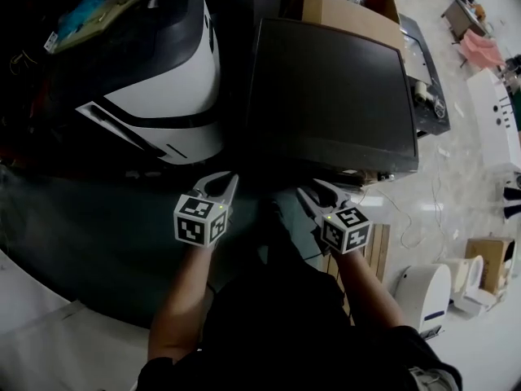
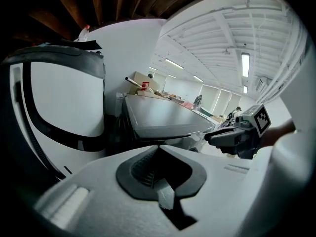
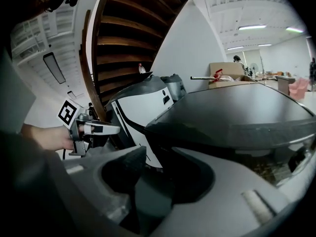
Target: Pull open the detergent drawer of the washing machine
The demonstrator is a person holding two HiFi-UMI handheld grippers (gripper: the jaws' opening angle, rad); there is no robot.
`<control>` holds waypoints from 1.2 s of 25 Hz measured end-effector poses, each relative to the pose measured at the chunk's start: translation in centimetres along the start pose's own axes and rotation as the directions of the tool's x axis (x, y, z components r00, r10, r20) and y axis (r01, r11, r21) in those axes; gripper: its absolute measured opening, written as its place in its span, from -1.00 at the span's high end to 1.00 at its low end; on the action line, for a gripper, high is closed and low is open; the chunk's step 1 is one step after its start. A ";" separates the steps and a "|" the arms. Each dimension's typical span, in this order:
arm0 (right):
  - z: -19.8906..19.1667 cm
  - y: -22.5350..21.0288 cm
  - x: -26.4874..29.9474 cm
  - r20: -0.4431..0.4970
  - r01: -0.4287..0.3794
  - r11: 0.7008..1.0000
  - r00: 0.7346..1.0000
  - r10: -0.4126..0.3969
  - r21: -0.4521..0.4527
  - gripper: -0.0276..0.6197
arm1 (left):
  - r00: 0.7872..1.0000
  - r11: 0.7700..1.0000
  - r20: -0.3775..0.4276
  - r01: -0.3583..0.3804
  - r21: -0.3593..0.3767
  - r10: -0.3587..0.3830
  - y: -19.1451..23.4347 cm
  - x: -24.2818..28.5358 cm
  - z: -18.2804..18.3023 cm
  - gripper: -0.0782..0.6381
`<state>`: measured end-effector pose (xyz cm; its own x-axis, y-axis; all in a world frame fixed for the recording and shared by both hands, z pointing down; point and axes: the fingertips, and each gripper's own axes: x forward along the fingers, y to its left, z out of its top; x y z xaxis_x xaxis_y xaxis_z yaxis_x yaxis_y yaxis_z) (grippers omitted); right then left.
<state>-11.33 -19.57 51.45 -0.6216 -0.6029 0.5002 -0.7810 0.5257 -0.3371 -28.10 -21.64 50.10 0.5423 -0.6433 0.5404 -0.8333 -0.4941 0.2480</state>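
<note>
The left gripper (image 1: 223, 182) is clenched on nothing, and the right gripper (image 1: 316, 191) is released, with its jaws apart and empty. Both are held just short of the front edge of the washing machine (image 1: 326, 80). Its detergent drawer cannot be made out.

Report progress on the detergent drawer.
Done: nothing visible; no drawer shows in any view. In hand: left gripper shut, right gripper open, both empty, near the front edge of the dark-topped machine. Left: reach the drawer, grip it, pull it out.

Shut and empty at left gripper (image 2: 159, 150); facing washing machine (image 2: 163, 116), right gripper (image 2: 211, 136) off its right edge.
</note>
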 end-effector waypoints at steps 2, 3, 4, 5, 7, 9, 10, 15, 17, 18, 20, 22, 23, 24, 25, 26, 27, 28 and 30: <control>-0.3 -0.7 0.6 0.010 0.003 1.000 1.000 -0.003 0.020 0.37 | 1.000 1.000 -0.012 -0.010 0.002 0.010 0.8 1.0 -0.3 0.75; -0.4 -1.1 0.8 0.013 0.006 1.000 1.000 -0.006 0.027 0.34 | 1.000 1.000 -0.016 -0.017 0.003 0.017 1.1 1.5 -0.4 0.75; -0.4 -1.4 1.1 0.014 0.011 0.999 1.000 -0.011 0.031 0.33 | 0.999 1.000 -0.024 -0.026 0.010 0.026 1.4 2.0 -0.5 0.75; -0.5 -1.8 1.4 0.012 0.017 0.999 1.000 -0.017 0.035 0.30 | 0.999 0.999 -0.034 -0.035 0.022 0.036 1.7 2.5 -0.7 0.75; -0.6 -2.5 2.0 0.002 0.034 0.998 0.999 -0.034 0.043 0.24 | 0.998 0.998 -0.051 -0.041 0.037 0.043 2.2 3.4 -1.1 0.75; -0.8 -3.2 2.4 -0.005 0.058 0.997 0.998 -0.058 0.054 0.20 | 0.998 0.999 -0.063 -0.027 0.029 0.028 2.5 4.2 -1.3 0.74; -0.8 -3.5 2.5 -0.006 0.070 0.996 0.998 -0.070 0.061 0.20 | 0.997 1.000 -0.068 -0.017 0.023 0.019 2.6 4.7 -1.3 0.74; -1.3 -4.7 3.4 -0.025 0.091 0.990 0.996 -0.089 0.108 0.18 | 0.994 1.000 -0.105 0.009 0.011 -0.008 2.9 6.7 -1.9 0.35; -1.5 -5.0 3.7 -0.030 0.090 0.988 0.996 -0.087 0.122 0.18 | 0.994 1.000 -0.112 0.005 0.009 -0.004 3.0 7.3 -2.0 0.31; -1.6 -5.1 3.8 -0.032 0.090 0.988 0.996 -0.087 0.127 0.18 | 0.994 1.000 -0.113 0.003 0.007 -0.002 3.1 7.5 -2.0 0.30; -1.6 -5.3 4.0 -0.036 0.090 0.987 0.996 -0.086 0.131 0.18 | 0.994 1.000 -0.114 0.005 0.003 -0.005 3.2 7.9 -1.9 0.29; -1.6 -5.4 4.3 -0.039 0.089 0.987 0.996 -0.085 0.131 0.18 | 0.994 1.000 -0.113 0.014 0.002 -0.014 3.2 8.3 -1.7 0.29; -1.5 -5.5 4.4 -0.040 0.089 0.987 0.996 -0.085 0.131 0.18 | 0.993 1.000 -0.113 0.019 0.003 -0.019 3.1 8.6 -1.6 0.29; -1.5 -5.6 4.5 -0.041 0.088 0.987 0.996 -0.084 0.132 0.18 | 0.993 1.000 -0.113 0.023 0.005 -0.023 3.1 8.8 -1.5 0.29; -1.4 -5.6 4.7 -0.042 0.087 0.987 0.996 -0.082 0.132 0.18 | 0.993 1.000 -0.113 0.026 0.006 -0.025 3.1 9.0 -1.4 0.29; -1.4 -5.7 4.8 -0.045 0.087 0.987 0.996 -0.082 0.132 0.18 | 0.993 1.000 -0.114 0.028 0.006 -0.027 3.1 9.1 -1.4 0.29; -1.4 -5.7 4.9 -0.049 0.088 0.988 0.995 -0.082 0.129 0.18 | 0.993 1.000 -0.116 0.028 0.005 -0.027 3.2 9.3 -1.4 0.29; -1.4 -5.7 4.9 -0.054 0.089 0.988 0.995 -0.083 0.125 0.18 | 0.993 1.000 -0.118 0.027 0.006 -0.027 3.2 9.4 -1.3 0.29; -1.4 -5.8 5.0 -0.057 0.089 0.988 0.995 -0.082 0.126 0.18 | 0.992 1.000 -0.121 0.028 0.008 -0.027 3.3 9.5 -1.3 0.29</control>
<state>-9.85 -24.82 57.04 -0.5508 -0.6088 0.5709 -0.8345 0.3901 -0.3891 -25.86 -28.67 57.12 0.5475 -0.5544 0.6268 -0.8169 -0.5165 0.2567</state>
